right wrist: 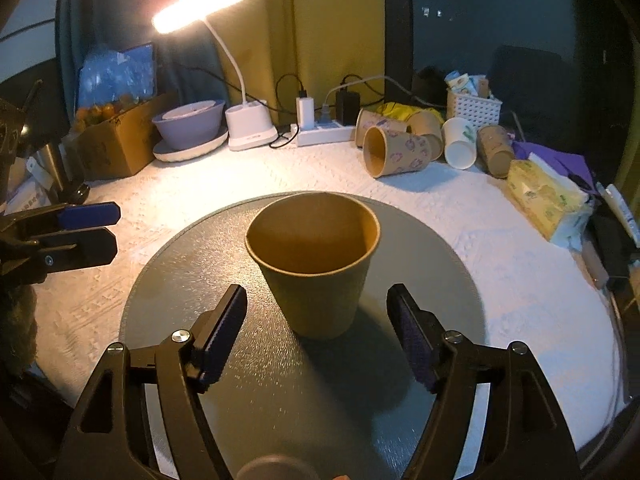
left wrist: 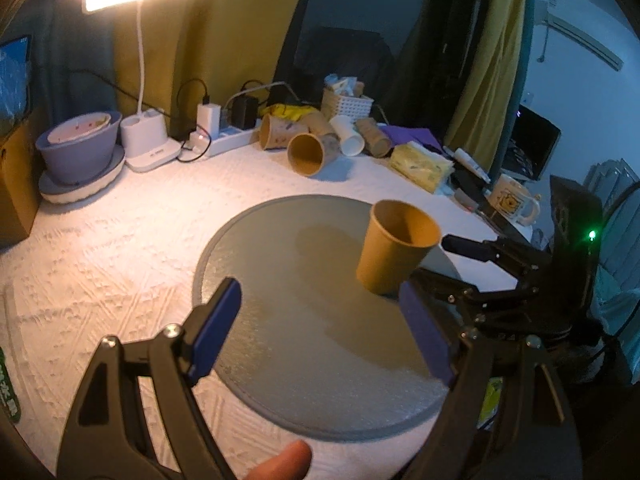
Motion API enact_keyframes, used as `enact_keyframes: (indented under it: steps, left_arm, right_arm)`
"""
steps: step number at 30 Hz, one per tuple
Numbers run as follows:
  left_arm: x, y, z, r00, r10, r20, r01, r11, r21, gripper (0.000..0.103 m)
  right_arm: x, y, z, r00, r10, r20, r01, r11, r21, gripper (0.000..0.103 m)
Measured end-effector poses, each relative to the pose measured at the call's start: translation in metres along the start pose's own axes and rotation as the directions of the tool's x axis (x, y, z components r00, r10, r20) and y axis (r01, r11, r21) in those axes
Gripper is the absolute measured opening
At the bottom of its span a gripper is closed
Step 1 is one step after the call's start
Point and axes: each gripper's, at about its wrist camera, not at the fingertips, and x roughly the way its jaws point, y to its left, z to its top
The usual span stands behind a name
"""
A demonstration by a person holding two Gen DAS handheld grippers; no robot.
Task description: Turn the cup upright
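Note:
A plain brown paper cup (right wrist: 316, 264) stands upright, mouth up, on a round grey mat (right wrist: 200, 264). My right gripper (right wrist: 316, 320) is open, its blue-padded fingers either side of the cup's base without touching it. In the left wrist view the cup (left wrist: 394, 246) stands at the mat's right part (left wrist: 280, 300), with the right gripper (left wrist: 444, 264) around it. My left gripper (left wrist: 320, 320) is open and empty over the mat's left half; it shows in the right wrist view at the left edge (right wrist: 90, 230).
Several paper cups (right wrist: 394, 152) lie on their sides at the back, by a white basket (right wrist: 472, 110), a power strip (right wrist: 324, 134), a desk lamp (right wrist: 250, 126), a purple bowl (right wrist: 188, 124) and a tissue pack (right wrist: 544, 196). A mug (left wrist: 514, 200) stands at the right.

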Motion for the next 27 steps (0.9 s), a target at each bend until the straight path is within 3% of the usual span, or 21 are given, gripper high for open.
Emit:
enact_keyframes:
  steps: [13, 27]
  left_arm:
    - [-0.054, -0.036, -0.001, 0.993, -0.023, 0.116, 0.018, 0.999, 0.049, 0.083]
    - [-0.111, -0.066, 0.012, 0.962, -0.051, 0.268, 0.019, 0.993, 0.121, 0.083]
  right_arm:
    - [-0.062, 0.016, 0.000, 0.995, -0.039, 0.087, 0.040, 0.999, -0.001, 0.075]
    - [-0.143, 0.023, 0.011, 0.977, -0.092, 0.194, 0.080, 0.994, 0.072, 0.075]
